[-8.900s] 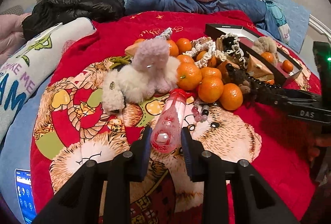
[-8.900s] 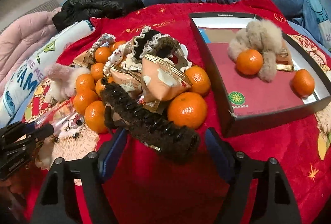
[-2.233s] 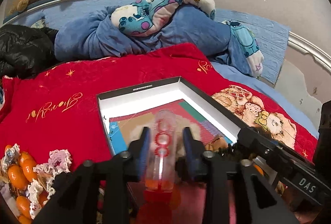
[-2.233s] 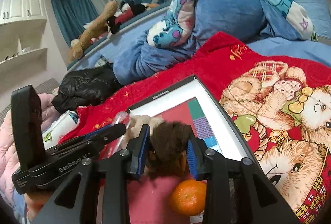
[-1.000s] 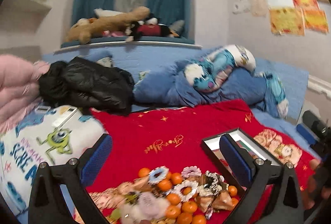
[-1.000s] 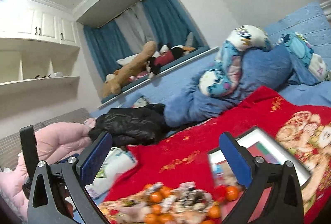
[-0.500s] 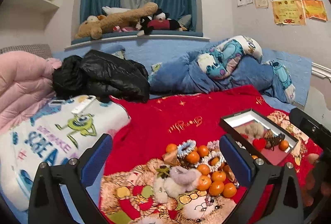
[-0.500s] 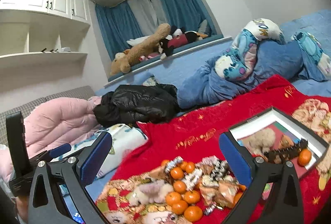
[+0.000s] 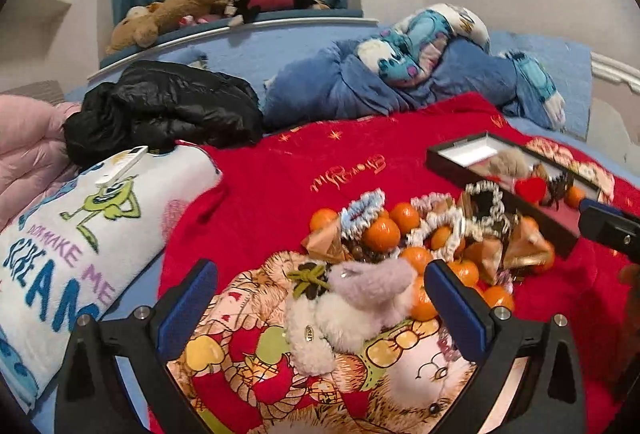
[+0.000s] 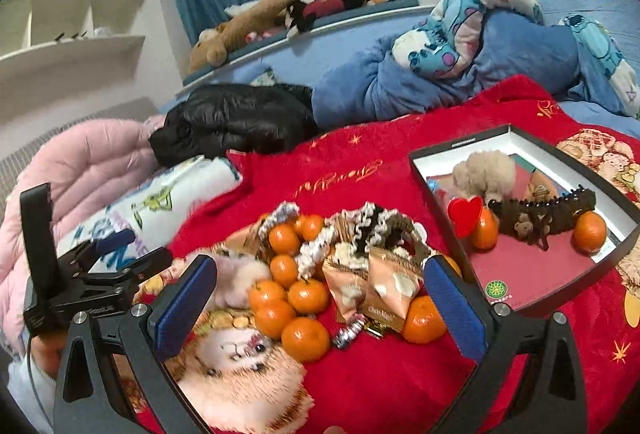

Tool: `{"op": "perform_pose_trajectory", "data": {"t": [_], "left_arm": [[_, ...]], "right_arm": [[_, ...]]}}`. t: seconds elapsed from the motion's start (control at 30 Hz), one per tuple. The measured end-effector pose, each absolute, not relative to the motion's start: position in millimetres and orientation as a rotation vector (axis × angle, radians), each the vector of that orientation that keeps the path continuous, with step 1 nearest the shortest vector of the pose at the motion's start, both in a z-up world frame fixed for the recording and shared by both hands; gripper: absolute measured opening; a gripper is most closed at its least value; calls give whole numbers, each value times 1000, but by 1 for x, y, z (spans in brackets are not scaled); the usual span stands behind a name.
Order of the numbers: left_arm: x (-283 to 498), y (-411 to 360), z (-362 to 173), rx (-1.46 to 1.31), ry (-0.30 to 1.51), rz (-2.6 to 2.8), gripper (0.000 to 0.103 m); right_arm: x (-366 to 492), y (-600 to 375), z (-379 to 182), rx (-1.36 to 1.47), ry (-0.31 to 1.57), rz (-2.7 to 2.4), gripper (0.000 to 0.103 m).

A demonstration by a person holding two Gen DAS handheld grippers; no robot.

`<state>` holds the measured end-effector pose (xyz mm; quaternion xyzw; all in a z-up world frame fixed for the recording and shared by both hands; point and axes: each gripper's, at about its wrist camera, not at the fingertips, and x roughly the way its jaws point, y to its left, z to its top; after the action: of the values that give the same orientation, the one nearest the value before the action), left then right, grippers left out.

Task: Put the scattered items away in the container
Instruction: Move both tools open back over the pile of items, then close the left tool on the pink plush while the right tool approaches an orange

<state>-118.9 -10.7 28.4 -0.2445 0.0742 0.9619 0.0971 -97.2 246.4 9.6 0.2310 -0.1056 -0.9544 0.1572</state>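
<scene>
A black shallow box lies at the right on the red blanket. It holds a beige plush, a brown hair claw, a red heart-topped bottle and two tangerines. A pile of tangerines, lace scrunchies and peach wrapped packets lies left of the box. My right gripper is open above this pile. My left gripper is open, with a pink and white plush toy between its fingers' line of view. The box also shows in the left wrist view.
A red cartoon blanket covers the bed. A white printed pillow, a black jacket and a pink quilt lie at the left. Blue bedding with a plush is at the back.
Both grippers have come down closer to the pile on the blanket. Earlier they held the bottle and the hair claw over the box; both now lie in the box and the grippers are open.
</scene>
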Motion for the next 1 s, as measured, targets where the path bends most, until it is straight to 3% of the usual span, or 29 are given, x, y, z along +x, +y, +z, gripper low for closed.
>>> {"op": "perform_pose_trajectory", "data": {"t": [0.2,0.3,0.53,0.57,0.9,0.97,1.0], "left_arm": [[-134,6,11,-714,318,2795,97],[-143,11,3,-754,349,2754,83],[-151,14,-7,-779,322,2696,32],[-151,14,-6,-778,317,2696,29],[-143,6,0,-790,210,2712,21],[-138,5,6,-758,191,2727,11],[-135,4,11,-733,187,2743,11]], "right_arm": [[-105,241,-10,766,-347,-2652,103],[-107,236,-19,810,-377,-2615,103],[-107,222,-23,842,-355,-2585,103],[-107,221,-22,841,-360,-2580,103],[-108,215,-21,854,-326,-2578,99],[-109,216,-22,868,-303,-2594,98],[-110,217,-23,877,-299,-2595,98]]}}
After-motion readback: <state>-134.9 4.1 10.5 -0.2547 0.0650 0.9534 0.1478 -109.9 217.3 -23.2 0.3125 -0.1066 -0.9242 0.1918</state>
